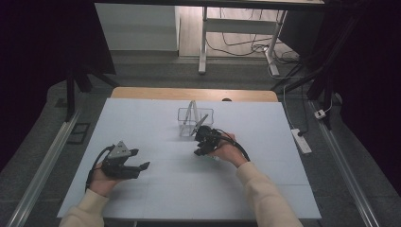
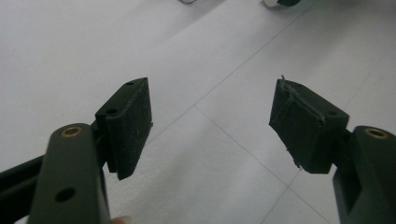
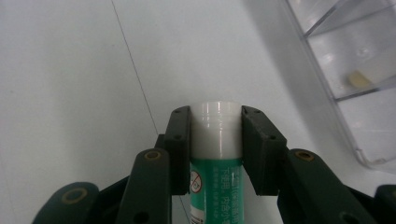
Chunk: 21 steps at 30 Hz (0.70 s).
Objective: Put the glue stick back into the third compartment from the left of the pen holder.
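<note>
A dim room with a grey floor, dark drapes at both sides and loose cables under a white-legged frame at the back surrounds the bench (image 1: 156, 198), a flat matte white top crossed by thin seam lines, with a strip of pale wood showing along its far edge.

Near the middle of the bench, toward the far edge, stands a clear plastic organiser (image 1: 195, 120), box-shaped with thin transparent walls and dividers; in the right gripper view its glossy compartments (image 3: 355, 70) run along the upper right, and a small pale scrap lies in one of them.

Just beside the organiser on its near side, the right hand-held gripper (image 1: 204, 141) holds a glue stick (image 3: 217, 154): a smooth cylinder with a white cap and a green printed label. The two black, flat-faced pads (image 3: 180, 149) press on the white cap from either side, the tube lying along the jaws above the bench top.

Toward the near-left corner of the bench, the left hand-held gripper (image 1: 137, 160) rests in the person's hand with a grey three-cornered plate on top. Its jaws stand wide with nothing between them; the black pads (image 2: 133, 126) are rough rubbery blocks, the one on the right frayed at its edge.
</note>
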### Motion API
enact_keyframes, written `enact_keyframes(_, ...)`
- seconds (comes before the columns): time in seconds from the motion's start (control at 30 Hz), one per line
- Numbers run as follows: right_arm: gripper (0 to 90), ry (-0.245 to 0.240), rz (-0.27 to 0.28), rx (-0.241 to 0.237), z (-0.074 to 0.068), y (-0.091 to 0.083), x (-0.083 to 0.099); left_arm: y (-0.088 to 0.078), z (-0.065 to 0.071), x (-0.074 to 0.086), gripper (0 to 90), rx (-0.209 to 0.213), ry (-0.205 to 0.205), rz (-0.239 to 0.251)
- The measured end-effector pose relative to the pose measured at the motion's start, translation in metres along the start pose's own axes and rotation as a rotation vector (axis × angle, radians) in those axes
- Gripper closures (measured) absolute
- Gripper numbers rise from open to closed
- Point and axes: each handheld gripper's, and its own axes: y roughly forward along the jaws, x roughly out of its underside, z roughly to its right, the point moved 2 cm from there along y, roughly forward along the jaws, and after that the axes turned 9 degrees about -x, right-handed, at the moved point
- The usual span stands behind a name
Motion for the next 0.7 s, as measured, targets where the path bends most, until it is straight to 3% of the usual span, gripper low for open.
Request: enact_keyframes(0.7, 64.7, 0.044, 0.236, 0.060, 0.004, -0.052, 0.006, 0.000, 0.000, 0.000, 29.8, -0.003, -0.001, 0.002)
